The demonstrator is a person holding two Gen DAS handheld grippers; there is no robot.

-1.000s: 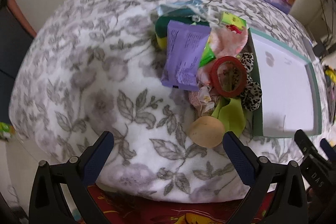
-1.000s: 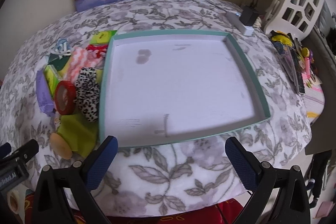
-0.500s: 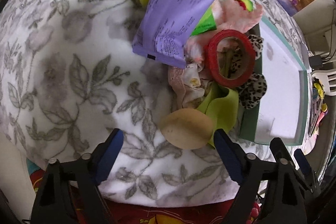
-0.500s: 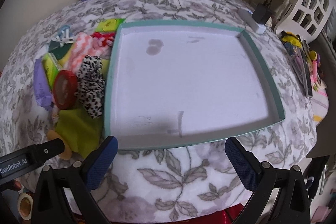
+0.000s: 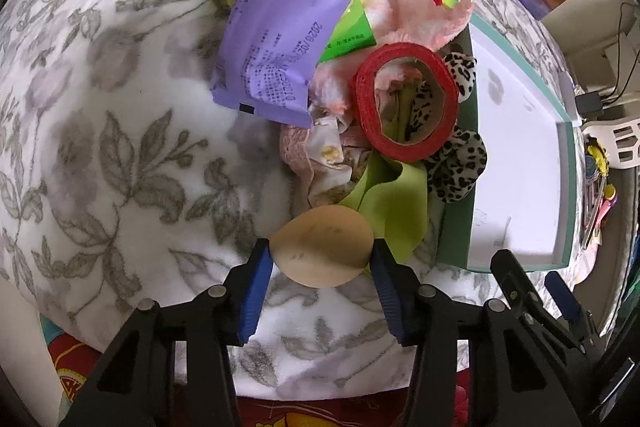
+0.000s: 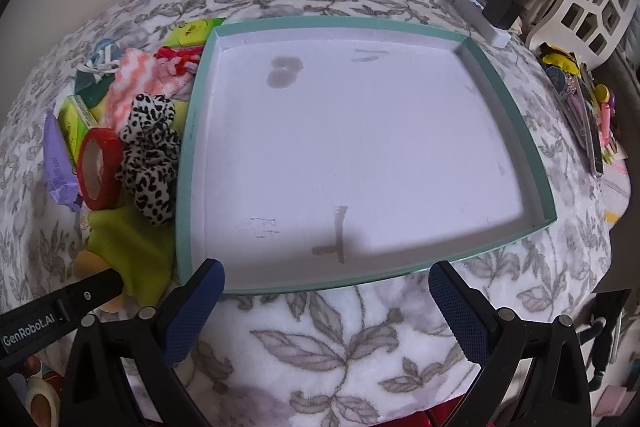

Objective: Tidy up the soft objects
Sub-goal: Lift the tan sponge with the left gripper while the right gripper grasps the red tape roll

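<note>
- My left tool [image 5: 320, 269] has the round sponge pad [image 5: 322, 247] between its closing fingers, on the blanket-covered surface [image 5: 120, 147].
- Just beyond the pad lies the folded cloth [image 5: 390, 203], then the tape roll [image 5: 404, 103].
- The packet [image 5: 288, 27] lies beyond, to the left.
- The scrunchie [image 5: 456, 163] sits right of the roll, against the tray [image 5: 460, 235].
- My right tool [image 6: 326, 297] hangs before the tray's near wall.

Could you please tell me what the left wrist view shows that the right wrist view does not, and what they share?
Only the left wrist view shows the left gripper, jaws closing around the tan egg-shaped sponge.

Only the right wrist view shows the open right gripper and the whole empty teal-rimmed white tray.

Both show the red tape roll, the leopard-print scrunchie and the purple packet.
</note>
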